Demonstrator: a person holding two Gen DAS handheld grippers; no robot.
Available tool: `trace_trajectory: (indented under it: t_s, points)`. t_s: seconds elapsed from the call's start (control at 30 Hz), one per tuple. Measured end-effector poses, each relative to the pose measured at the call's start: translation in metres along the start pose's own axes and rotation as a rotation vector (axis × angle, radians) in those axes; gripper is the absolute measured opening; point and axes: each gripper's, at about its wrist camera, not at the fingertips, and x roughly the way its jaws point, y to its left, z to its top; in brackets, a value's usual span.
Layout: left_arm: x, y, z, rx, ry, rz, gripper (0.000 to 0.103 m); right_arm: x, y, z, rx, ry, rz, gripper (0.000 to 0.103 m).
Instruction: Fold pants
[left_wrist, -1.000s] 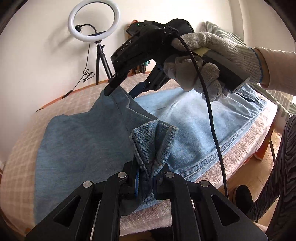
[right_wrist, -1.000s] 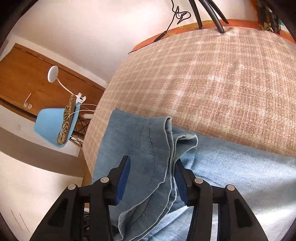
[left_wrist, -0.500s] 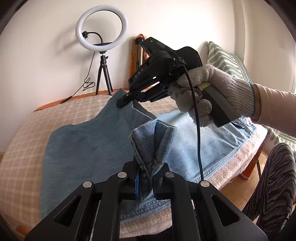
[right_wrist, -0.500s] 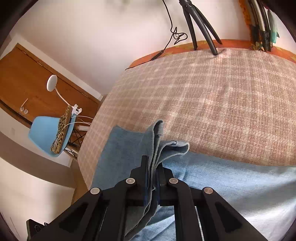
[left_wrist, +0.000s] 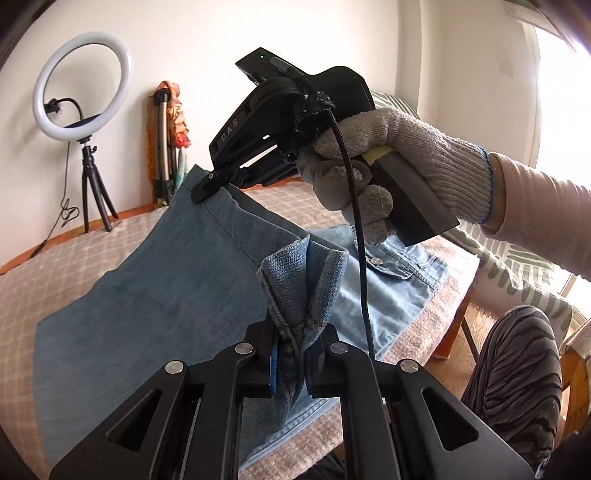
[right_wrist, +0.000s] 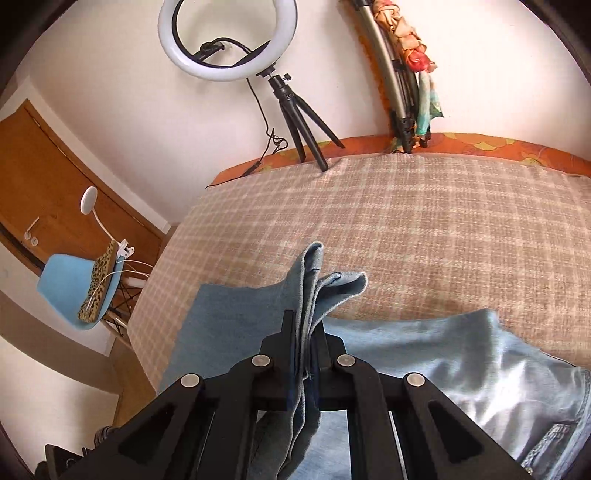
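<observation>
Both tongs are clamped on denim: left tongs (left_wrist: 290, 363) pinch a bunched hem, right tongs (right_wrist: 304, 363) grip the other hem corner. The pants (left_wrist: 155, 295) lie across the bed (right_wrist: 424, 221), leg end raised. Best to carry both corners level toward the waistband, keeping edges aligned. No containers here.

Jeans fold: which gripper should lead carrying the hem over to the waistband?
Neither alone, probably. Left gripper and right gripper are each shut on a hem corner of the jeans; waistband lies ahead.
</observation>
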Motion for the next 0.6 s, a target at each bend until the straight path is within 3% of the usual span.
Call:
trace_trajectory:
  t_s: [0.6]
  points:
    - [0.102, -0.12, 0.047, 0.132, 0.039, -0.258, 0.009, -0.123, -0.155, -0.035, 0.155, -0.104, -0.186, 0.004]
